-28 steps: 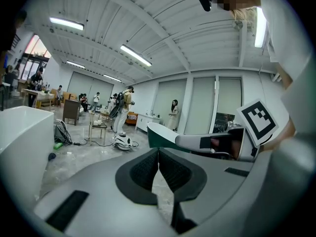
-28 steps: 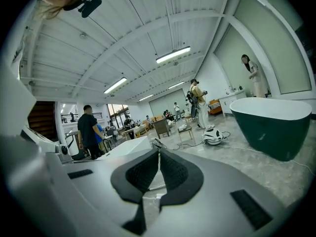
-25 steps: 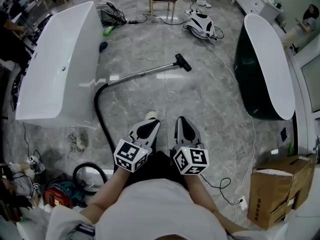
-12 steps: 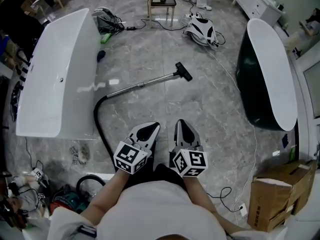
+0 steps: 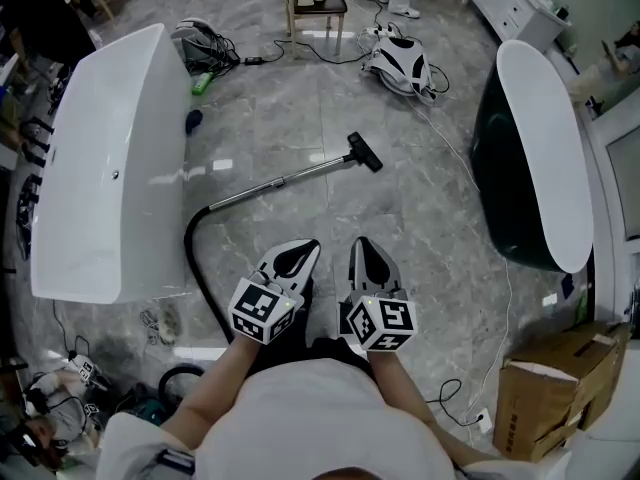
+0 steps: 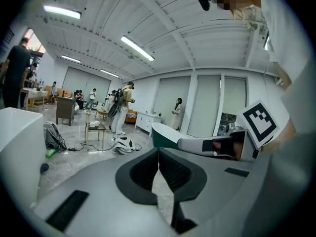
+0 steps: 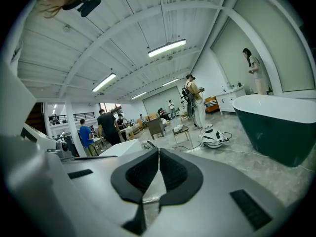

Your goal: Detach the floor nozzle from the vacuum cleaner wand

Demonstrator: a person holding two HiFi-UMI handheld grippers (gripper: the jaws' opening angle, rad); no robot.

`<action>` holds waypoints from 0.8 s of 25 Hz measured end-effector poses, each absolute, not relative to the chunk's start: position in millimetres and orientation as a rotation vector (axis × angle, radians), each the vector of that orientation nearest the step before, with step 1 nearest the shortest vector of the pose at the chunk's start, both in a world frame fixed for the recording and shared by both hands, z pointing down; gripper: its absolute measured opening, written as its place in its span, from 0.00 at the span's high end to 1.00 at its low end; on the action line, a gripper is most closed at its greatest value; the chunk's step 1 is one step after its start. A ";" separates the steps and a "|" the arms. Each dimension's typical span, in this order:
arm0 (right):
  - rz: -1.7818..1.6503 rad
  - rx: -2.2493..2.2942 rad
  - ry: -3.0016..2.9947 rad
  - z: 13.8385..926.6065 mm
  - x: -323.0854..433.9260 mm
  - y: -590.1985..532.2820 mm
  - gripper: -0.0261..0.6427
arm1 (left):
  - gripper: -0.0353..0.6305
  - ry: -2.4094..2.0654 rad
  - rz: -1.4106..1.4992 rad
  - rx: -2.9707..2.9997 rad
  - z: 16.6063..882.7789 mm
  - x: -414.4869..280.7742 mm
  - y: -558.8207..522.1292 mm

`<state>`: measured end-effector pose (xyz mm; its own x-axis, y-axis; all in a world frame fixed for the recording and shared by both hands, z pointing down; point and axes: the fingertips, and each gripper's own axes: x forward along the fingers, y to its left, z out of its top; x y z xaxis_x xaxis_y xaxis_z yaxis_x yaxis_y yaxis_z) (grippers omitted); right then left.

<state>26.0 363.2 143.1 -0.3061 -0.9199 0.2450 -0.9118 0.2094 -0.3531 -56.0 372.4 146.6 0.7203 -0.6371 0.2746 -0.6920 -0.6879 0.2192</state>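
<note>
Marble floor (image 5: 300, 108) has slid back beneath the walker: left gripper (image 5: 306, 246) and right gripper (image 5: 361, 241), both clamped on nothing, now ride nearer the floor nozzle (image 5: 365, 153) (still on its wand (image 5: 290, 178)) right of the white bathtub (image 5: 100, 168); detaching not begun

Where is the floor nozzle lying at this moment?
In the head view the floor nozzle lies above centre at the far end of the wand, between the white bathtub, left, and the dark bathtub, right.

In the head view the hose (image 5: 193, 258) runs out of sight behind my left tool (image 5: 300, 251), lower middle. The floor nozzle (image 5: 364, 152), above centre, is too small to show its joint with the wand (image 5: 285, 180).
</note>
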 end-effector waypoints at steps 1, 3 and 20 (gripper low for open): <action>-0.685 -1.843 2.431 143.1 24.3 356.4 0.94 | 0.93 -1.040 0.253 2.616 147.3 -58.5 364.3; -0.682 -1.852 2.433 143.4 21.3 342.3 0.94 | 0.93 -1.037 0.249 2.611 147.6 -62.6 347.5; -0.640 -1.971 2.332 149.3 18.3 244.3 0.94 | 0.93 -0.953 0.208 2.635 153.4 -92.0 246.5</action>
